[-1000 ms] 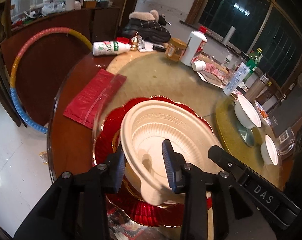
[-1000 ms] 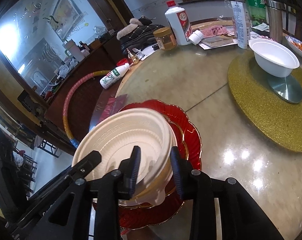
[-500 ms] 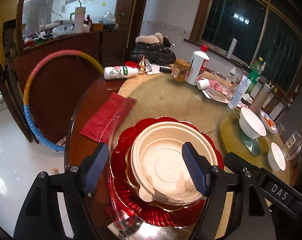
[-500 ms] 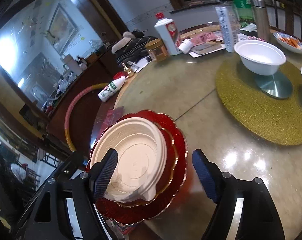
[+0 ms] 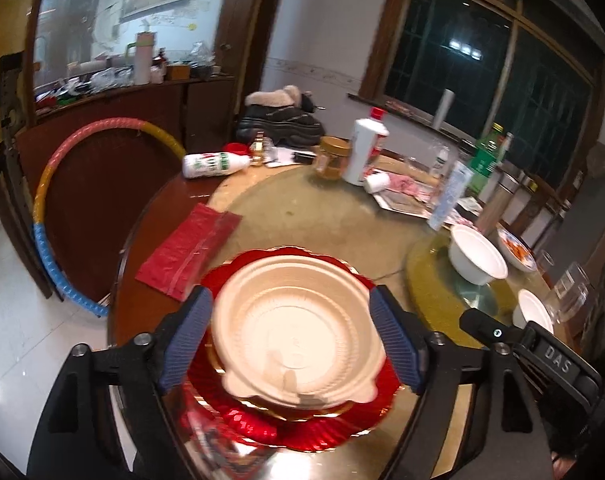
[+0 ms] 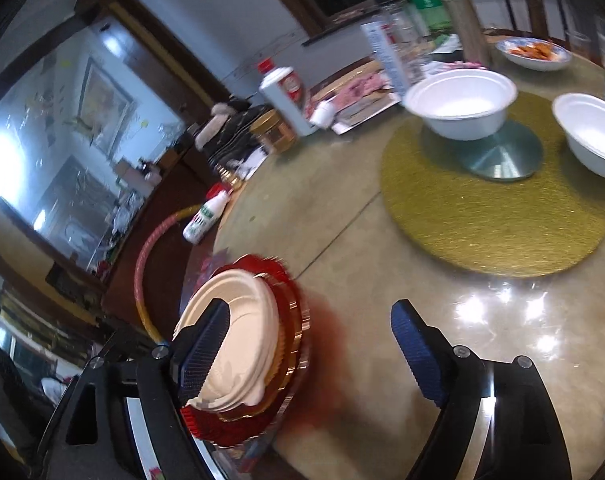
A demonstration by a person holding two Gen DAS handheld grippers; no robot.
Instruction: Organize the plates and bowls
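Observation:
A cream disposable plate (image 5: 298, 332) lies on a stack of red scalloped plates (image 5: 262, 420) at the near edge of the round table. My left gripper (image 5: 290, 344) is open and empty, its jaws wide either side of the cream plate, above it. My right gripper (image 6: 310, 356) is open and empty, to the right of the stack; the cream plate (image 6: 238, 332) and red plates (image 6: 294, 320) show at its left finger. Two white bowls (image 6: 460, 102) (image 6: 594, 138) sit on a gold round mat (image 6: 494, 216).
A red plastic bag (image 5: 190, 248) lies left of the stack. Bottles, a jar (image 5: 332, 158), papers and a dish of food (image 6: 534, 52) crowd the table's far side. A hula hoop (image 5: 46, 200) leans by the table. The right gripper's arm (image 5: 542, 356) shows at lower right.
Both grippers opened wide and let go of the cream plate, which now rests flat on the red plates. Both have pulled back, and the right one has swung to the right.

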